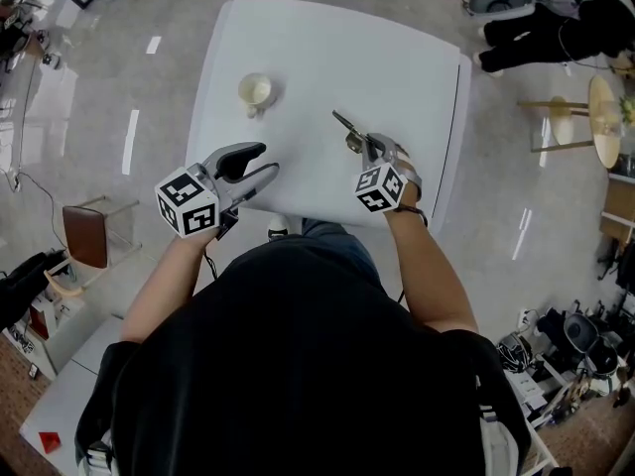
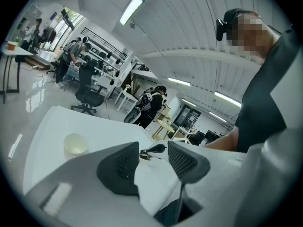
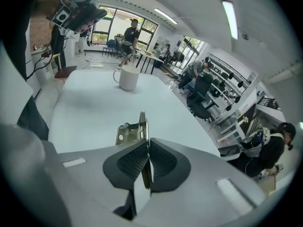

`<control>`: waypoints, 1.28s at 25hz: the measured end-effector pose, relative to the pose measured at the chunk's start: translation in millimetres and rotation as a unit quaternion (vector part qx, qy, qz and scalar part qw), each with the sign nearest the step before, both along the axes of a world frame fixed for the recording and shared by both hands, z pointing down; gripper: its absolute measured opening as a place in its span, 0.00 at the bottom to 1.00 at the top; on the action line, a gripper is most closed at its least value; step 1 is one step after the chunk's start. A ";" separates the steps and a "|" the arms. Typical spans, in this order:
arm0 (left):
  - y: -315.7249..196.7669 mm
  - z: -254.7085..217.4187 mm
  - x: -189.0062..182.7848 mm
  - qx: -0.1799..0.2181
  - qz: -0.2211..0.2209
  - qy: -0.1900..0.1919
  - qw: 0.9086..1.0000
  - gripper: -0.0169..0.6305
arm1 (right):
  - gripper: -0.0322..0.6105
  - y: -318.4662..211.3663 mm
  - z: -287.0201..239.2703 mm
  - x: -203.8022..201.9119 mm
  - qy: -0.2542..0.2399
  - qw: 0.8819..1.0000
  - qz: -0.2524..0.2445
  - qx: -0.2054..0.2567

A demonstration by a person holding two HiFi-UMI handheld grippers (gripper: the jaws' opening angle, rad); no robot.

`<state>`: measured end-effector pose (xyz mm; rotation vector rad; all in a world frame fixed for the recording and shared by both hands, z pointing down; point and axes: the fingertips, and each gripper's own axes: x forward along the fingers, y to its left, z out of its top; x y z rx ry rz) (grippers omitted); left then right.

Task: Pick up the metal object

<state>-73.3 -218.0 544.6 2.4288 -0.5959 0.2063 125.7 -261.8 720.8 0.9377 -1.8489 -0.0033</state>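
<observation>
The metal object [image 1: 349, 133] is a small hinge-like clamp with a thin flat bar; it also shows as the metal object [image 3: 135, 130] between the pads of my right gripper [image 3: 147, 161]. That right gripper [image 1: 369, 147] is shut on it and holds it just above the white table [image 1: 317, 58], near the right front edge. My left gripper [image 1: 260, 163] hovers over the table's front left part, jaws open and empty; through the gap of the left gripper [image 2: 152, 161] the metal object [image 2: 152, 151] is visible. A white mug [image 1: 255, 92] stands behind it.
The mug [image 3: 127, 78] stands upright on the table's far side in the right gripper view. A brown chair [image 1: 86, 234] sits on the floor to the left. The table edge [image 1: 458, 137] is close to my right gripper. People and office chairs are in the background.
</observation>
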 end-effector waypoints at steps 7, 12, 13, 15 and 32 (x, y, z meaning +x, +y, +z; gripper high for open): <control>8.8 -16.3 -1.5 0.023 0.015 0.003 1.000 0.32 | 0.10 10.7 -25.0 6.7 -0.010 0.999 0.027 0.021; 14.9 -24.5 -2.8 0.045 0.032 -0.009 0.998 0.32 | 0.10 15.4 -45.2 17.3 -0.008 0.998 0.047 0.044; 16.1 -27.5 -4.6 0.048 0.033 -0.009 0.998 0.32 | 0.10 16.3 -50.9 18.2 -0.010 0.997 0.052 0.050; 17.9 -34.1 -7.8 0.056 0.034 -0.009 0.998 0.32 | 0.10 17.0 -62.4 20.1 -0.012 0.996 0.062 0.063; 47.8 -71.8 -19.0 0.102 0.046 0.000 0.994 0.32 | 0.10 43.8 -150.7 40.6 -0.051 0.980 0.131 0.138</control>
